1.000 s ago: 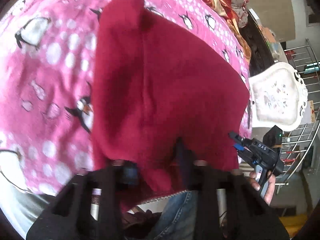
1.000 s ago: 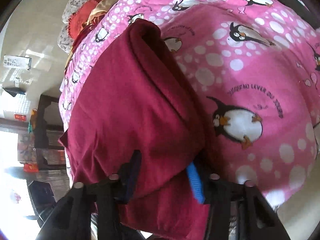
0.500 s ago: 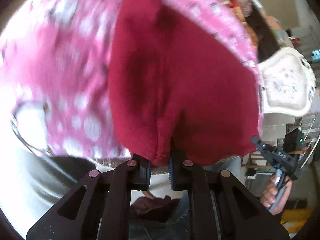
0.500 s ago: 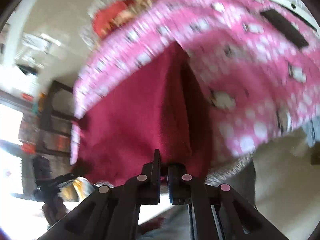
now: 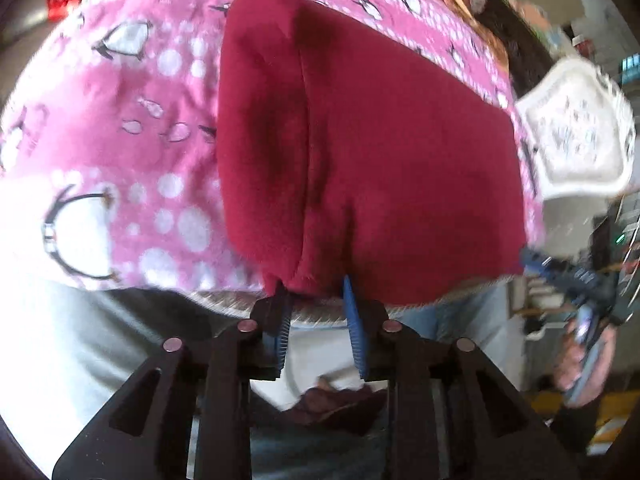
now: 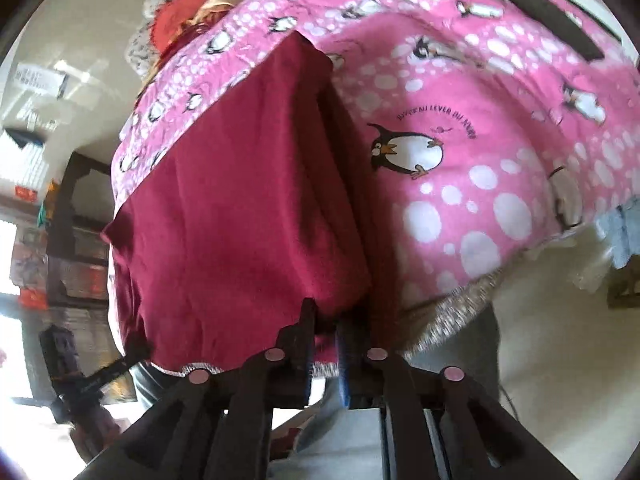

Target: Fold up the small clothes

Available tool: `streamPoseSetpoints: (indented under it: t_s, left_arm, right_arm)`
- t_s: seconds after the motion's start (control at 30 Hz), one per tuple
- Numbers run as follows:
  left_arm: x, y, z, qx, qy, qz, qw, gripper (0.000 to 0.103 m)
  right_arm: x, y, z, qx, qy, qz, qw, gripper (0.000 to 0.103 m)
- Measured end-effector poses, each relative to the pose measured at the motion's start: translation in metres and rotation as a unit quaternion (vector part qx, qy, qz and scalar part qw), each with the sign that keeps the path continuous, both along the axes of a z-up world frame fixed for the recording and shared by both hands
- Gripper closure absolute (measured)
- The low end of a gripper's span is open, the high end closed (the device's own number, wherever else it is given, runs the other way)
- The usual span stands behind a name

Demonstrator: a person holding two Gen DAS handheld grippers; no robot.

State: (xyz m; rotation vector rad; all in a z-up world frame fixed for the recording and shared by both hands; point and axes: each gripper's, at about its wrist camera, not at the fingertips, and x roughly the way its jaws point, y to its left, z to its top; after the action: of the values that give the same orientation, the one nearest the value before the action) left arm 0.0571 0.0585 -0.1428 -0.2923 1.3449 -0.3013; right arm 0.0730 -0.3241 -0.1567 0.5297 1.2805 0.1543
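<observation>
A dark red garment (image 5: pixel 400 140) lies folded into a long strip on a pink penguin blanket (image 5: pixel 140 140). My left gripper (image 5: pixel 314 288) is at the strip's near hem. Its jaws are opening, and the hem sits just at the blue fingertips (image 5: pixel 352 312) without being pinched. In the right wrist view the same garment (image 6: pixel 240 200) runs away from my right gripper (image 6: pixel 326 314). Its jaws are opening by a narrow gap, with the near edge of the cloth at their tips. The right gripper (image 5: pixel 580 280), held in a hand, also shows past the garment's right corner.
The blanket's (image 6: pixel 480 160) fringed edge hangs just in front of both grippers. Past its right side stands a white ornate board (image 5: pixel 576 128). A flat black object (image 6: pixel 548 20) lies at the far end, and red-gold cloth (image 6: pixel 188 20) is piled beyond. A person's jeans (image 5: pixel 460 320) show below.
A second ago both grippers stood open around the cloth's near edge. Half a second ago both were shut on it. Now both pairs of jaws have parted and the garment lies flatter.
</observation>
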Motion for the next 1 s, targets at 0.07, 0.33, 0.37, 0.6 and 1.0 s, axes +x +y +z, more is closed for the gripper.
streamPoseSetpoints:
  t_s: [0.07, 0.33, 0.37, 0.6, 1.0]
  left_arm:
    - [-0.007, 0.003, 0.006, 0.011, -0.001, -0.011, 0.9999, 0.078]
    - [0.003, 0.017, 0.041, 0.018, -0.065, 0.03, 0.9973, 0.04]
    - [0.009, 0.018, 0.039, 0.03, -0.069, 0.041, 0.9963, 0.04]
    - [0.023, 0.028, 0.004, 0.056, -0.04, 0.077, 0.9946, 0.04]
    - [0.001, 0.026, 0.009, 0.04, -0.041, 0.062, 0.9964, 0.04]
  right_arm:
    - [-0.006, -0.002, 0.013, -0.021, -0.018, 0.004, 1.0, 0.061]
    - [0.014, 0.002, 0.031, -0.046, -0.065, 0.015, 0.997, 0.051]
    - [0.018, 0.006, 0.027, -0.051, -0.062, 0.018, 0.997, 0.052]
    - [0.027, 0.02, 0.015, -0.126, -0.045, 0.046, 0.99, 0.095]
    - [0.013, 0.007, 0.037, -0.107, -0.062, 0.025, 0.992, 0.059]
